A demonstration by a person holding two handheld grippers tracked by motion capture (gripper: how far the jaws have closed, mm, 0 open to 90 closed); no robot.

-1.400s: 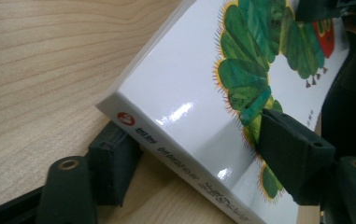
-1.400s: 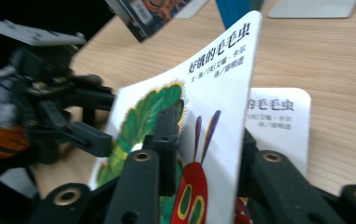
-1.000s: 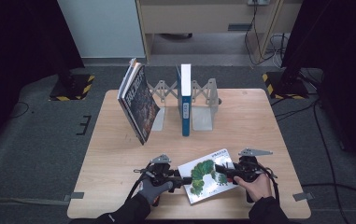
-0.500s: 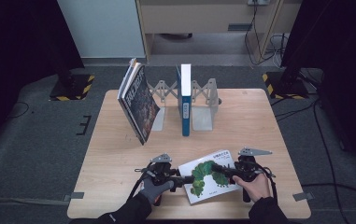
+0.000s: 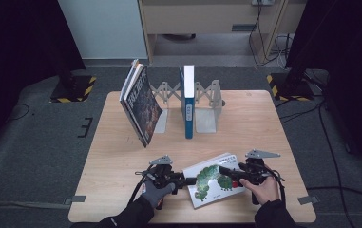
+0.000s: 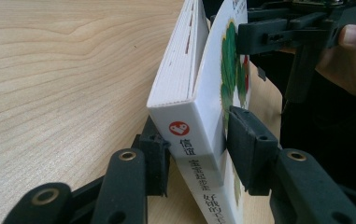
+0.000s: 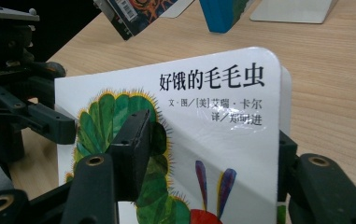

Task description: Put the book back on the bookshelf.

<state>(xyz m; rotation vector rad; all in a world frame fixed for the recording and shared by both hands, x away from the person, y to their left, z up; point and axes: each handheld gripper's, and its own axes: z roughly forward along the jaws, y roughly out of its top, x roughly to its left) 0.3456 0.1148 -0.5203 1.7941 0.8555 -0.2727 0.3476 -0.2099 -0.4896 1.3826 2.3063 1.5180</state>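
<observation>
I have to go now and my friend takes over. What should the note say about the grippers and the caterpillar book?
Left gripper: jaws astride the spine end of the caterpillar book, just been closing, pads against both covers.
Right gripper: jaws astride the book's opposite edge, just been opening; whether they press cannot be told.
The book is at the near edge of the table, between both grippers.
Behind: a metal bookend rack with an upright blue book; a dark book leans at its left.
Done: book gripped.
Probably left: stand it in the rack.
</observation>
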